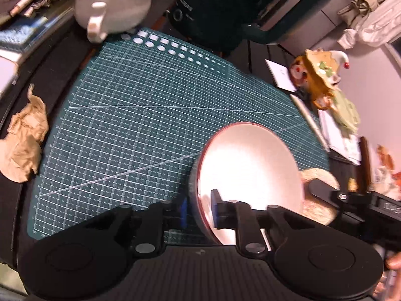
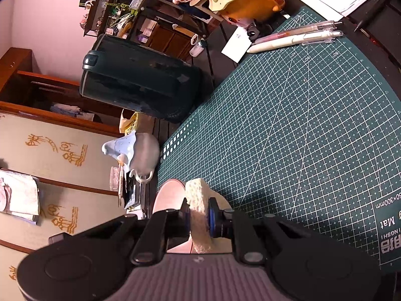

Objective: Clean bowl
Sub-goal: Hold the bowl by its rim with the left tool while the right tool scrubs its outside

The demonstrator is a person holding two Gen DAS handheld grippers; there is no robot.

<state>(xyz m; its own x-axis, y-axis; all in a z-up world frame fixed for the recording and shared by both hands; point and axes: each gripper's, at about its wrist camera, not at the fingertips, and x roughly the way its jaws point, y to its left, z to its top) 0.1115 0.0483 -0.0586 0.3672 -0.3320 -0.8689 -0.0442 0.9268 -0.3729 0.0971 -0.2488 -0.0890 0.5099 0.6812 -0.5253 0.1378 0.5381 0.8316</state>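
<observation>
A pale bowl [image 1: 250, 160] with a red rim stands tilted on edge over the green cutting mat [image 1: 125, 125]. My left gripper [image 1: 199, 210] is shut on its near rim, one blue pad outside the wall and one inside. In the right wrist view my right gripper [image 2: 199, 217] is shut on a cream sponge [image 2: 200, 195], which sits right beside the bowl [image 2: 168, 198]. From the left wrist view the sponge [image 1: 318, 195] shows behind the bowl's right edge; whether it touches the bowl I cannot tell.
A dark green appliance [image 1: 225, 7] and a grey pot with a blue lid [image 1: 112, 12] stand at the mat's far edge. Crumpled brown paper [image 1: 22, 138] lies left of the mat. An orange ceramic pot [image 1: 323, 80] and pens [image 2: 295, 37] lie on the other side.
</observation>
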